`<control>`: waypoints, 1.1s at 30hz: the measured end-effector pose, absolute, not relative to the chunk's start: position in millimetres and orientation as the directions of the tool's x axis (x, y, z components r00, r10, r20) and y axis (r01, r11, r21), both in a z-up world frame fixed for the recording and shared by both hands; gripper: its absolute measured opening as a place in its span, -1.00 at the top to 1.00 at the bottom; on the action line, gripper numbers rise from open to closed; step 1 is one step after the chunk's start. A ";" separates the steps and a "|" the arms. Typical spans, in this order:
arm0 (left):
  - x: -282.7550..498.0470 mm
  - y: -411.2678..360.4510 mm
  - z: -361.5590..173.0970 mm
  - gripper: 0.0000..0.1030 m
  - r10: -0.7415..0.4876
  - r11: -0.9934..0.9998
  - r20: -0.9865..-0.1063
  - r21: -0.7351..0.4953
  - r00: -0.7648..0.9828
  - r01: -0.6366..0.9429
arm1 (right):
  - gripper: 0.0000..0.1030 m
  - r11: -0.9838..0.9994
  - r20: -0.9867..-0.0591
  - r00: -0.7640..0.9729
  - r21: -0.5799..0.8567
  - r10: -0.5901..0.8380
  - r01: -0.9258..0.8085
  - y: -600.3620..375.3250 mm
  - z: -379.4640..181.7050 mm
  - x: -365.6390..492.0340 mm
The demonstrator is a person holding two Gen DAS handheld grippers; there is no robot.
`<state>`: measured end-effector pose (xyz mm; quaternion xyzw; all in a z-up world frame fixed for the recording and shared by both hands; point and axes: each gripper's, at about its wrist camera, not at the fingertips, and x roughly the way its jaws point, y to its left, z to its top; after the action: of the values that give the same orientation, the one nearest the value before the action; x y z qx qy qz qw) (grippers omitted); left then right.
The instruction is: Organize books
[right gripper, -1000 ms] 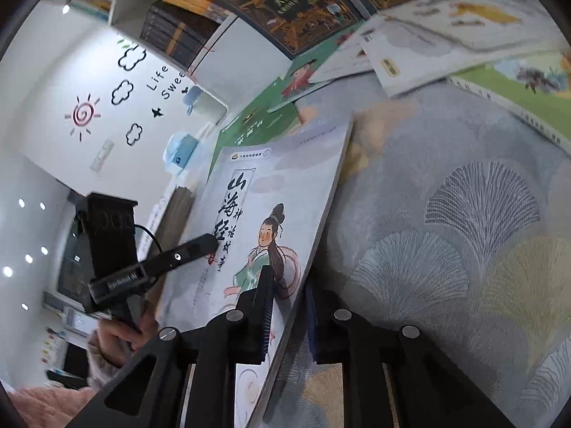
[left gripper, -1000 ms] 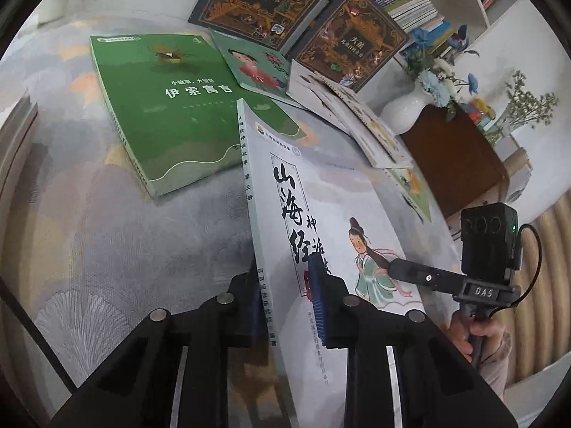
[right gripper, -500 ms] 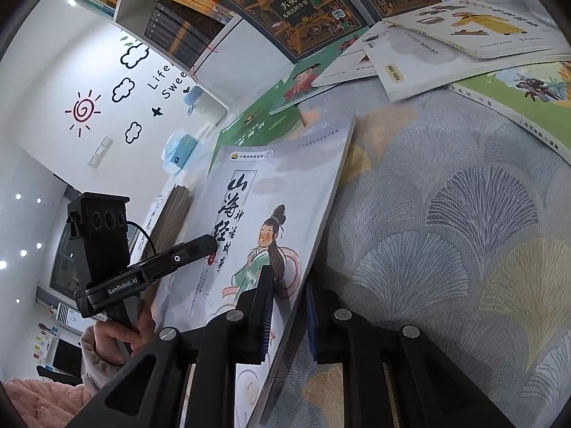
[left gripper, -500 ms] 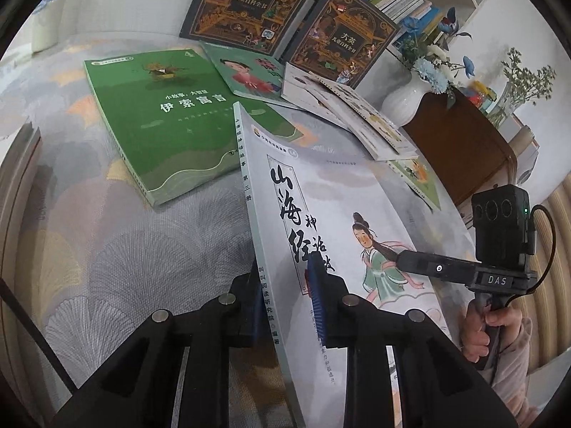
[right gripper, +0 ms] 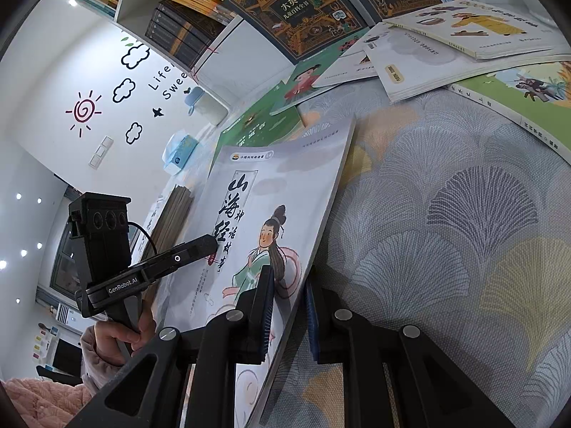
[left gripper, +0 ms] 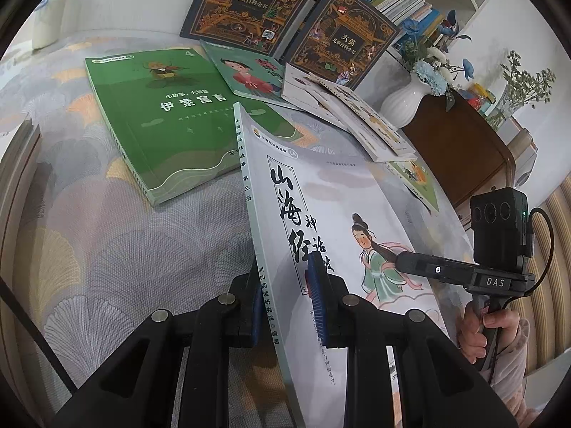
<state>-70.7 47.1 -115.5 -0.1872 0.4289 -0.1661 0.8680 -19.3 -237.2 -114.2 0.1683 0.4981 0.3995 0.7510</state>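
A white book (left gripper: 321,192) with black brush lettering and a drawn girl in green is held by both grippers just above the patterned cloth. My left gripper (left gripper: 285,296) is shut on its spine edge near the bottom. My right gripper (right gripper: 289,296) is shut on the opposite long edge of the same book (right gripper: 257,214). In the left wrist view the right tool's upper finger (left gripper: 428,269) lies across the cover. The left tool's finger (right gripper: 185,253) shows the same way in the right wrist view. The book's far corner overlaps a green book (left gripper: 167,114) lying flat.
Two dark encyclopedias (left gripper: 253,3) (left gripper: 342,35) lean against the shelf at the back. A teal children's book (left gripper: 249,75) and white picture books (left gripper: 349,114) lie before them. A white vase (left gripper: 403,107) stands beside a brown cabinet (left gripper: 460,149). A book stack (left gripper: 18,164) is at the left.
The left gripper has rolled slightly, so the cover faces the left camera more broadly. Both grips on the white book are unchanged and the book has stayed in place.
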 end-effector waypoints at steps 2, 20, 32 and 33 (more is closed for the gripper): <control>-70.6 46.7 -115.4 0.54 -0.451 0.874 -0.681 -0.470 0.577 0.128 | 0.74 0.624 -0.613 0.185 0.651 0.768 -0.432 -237.3 -114.3 -19.2; -72.1 43.2 -113.4 0.53 -0.427 0.889 -0.689 -0.439 0.585 0.131 | 0.73 0.660 -0.637 0.229 0.603 0.736 -0.448 -232.2 -108.3 -24.7; -72.2 42.5 -113.1 0.53 -0.429 0.888 -0.689 -0.442 0.585 0.131 | 0.72 0.651 -0.627 0.222 0.619 0.746 -0.440 -232.3 -109.6 -23.5; -72.2 42.6 -113.1 0.53 -0.429 0.888 -0.689 -0.442 0.585 0.131 | 0.72 0.651 -0.627 0.222 0.618 0.746 -0.440 -232.1 -109.5 -23.9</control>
<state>-72.2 42.6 -113.1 -0.1747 0.4266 -0.1603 0.8728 -23.9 -232.1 -109.5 0.1566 0.4887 0.3873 0.7660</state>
